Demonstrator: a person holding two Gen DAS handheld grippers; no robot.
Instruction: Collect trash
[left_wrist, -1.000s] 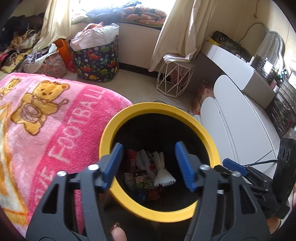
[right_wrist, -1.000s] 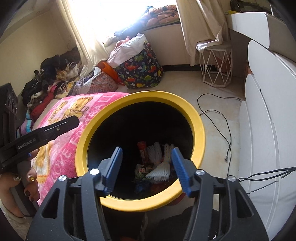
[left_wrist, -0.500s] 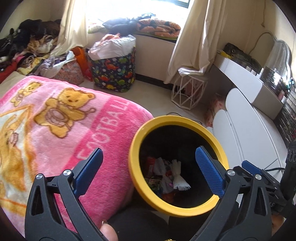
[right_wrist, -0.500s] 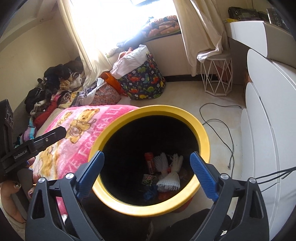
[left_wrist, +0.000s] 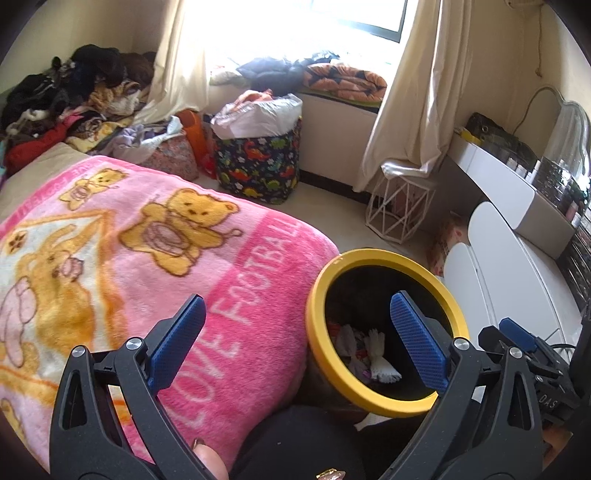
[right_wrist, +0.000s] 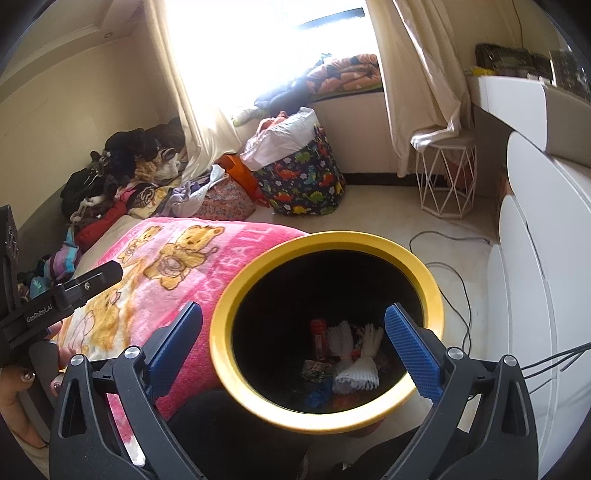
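Yellow-rimmed bin (right_wrist: 430, 291) is seen on the floor just beside a bed covered w/ a pink teddy-bear blanket (left_wrist: 110, 258). Trash (right_wrist: 351, 362) is seen at the bin's bottom: white foam netting, a red tube, crumpled wrappers, something blue. Left gripper (left_wrist: 297, 343) is held above the blanket edge & bin rim, jaws spread wide, nothing between the blue pads. Right gripper (right_wrist: 293, 349) is held over the bin mouth, jaws opening to their widest, nothing gripped. Dinosaur-print bag (left_wrist: 258, 166) stuffed w/ white plastic is seen near the window; a white wire stool (right_wrist: 447, 177) stands by the curtain.
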